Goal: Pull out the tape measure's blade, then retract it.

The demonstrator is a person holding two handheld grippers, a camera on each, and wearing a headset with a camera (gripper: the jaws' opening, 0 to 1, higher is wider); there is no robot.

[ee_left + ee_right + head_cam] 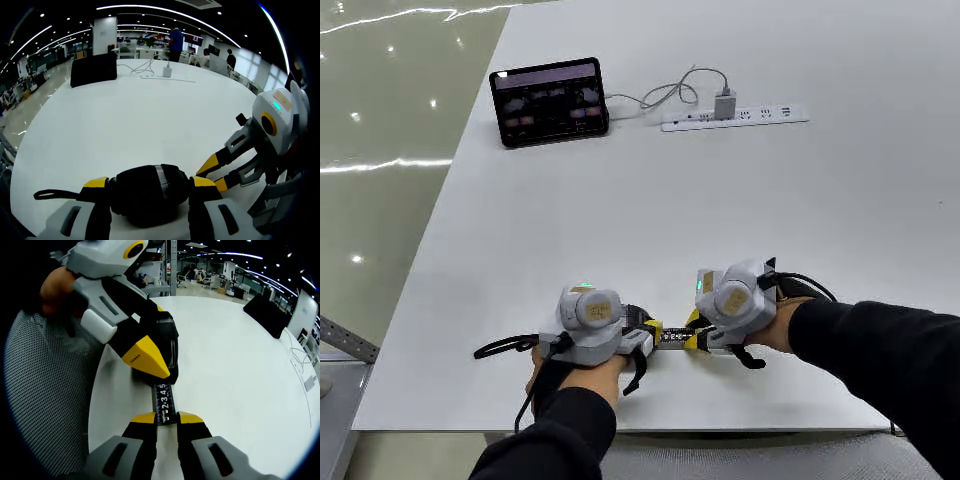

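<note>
- The left hand-held gripper (150,184) is clamped on the black tape measure (150,196), one jaw on each side of its case, near the front edge of the white counter (720,200).
- The right hand-held gripper (162,419) is closed on the tip of the blade (162,399); a short stretch with printed numerals is out of the case.
- The two grippers face each other, close together.
- A dark tablet (550,100) and a power strip (735,117) lie at the far side.

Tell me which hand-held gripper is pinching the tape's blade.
The right hand-held gripper: its yellow tips pinch the numbered blade, while the left hand-held gripper clamps the black tape measure case.
</note>
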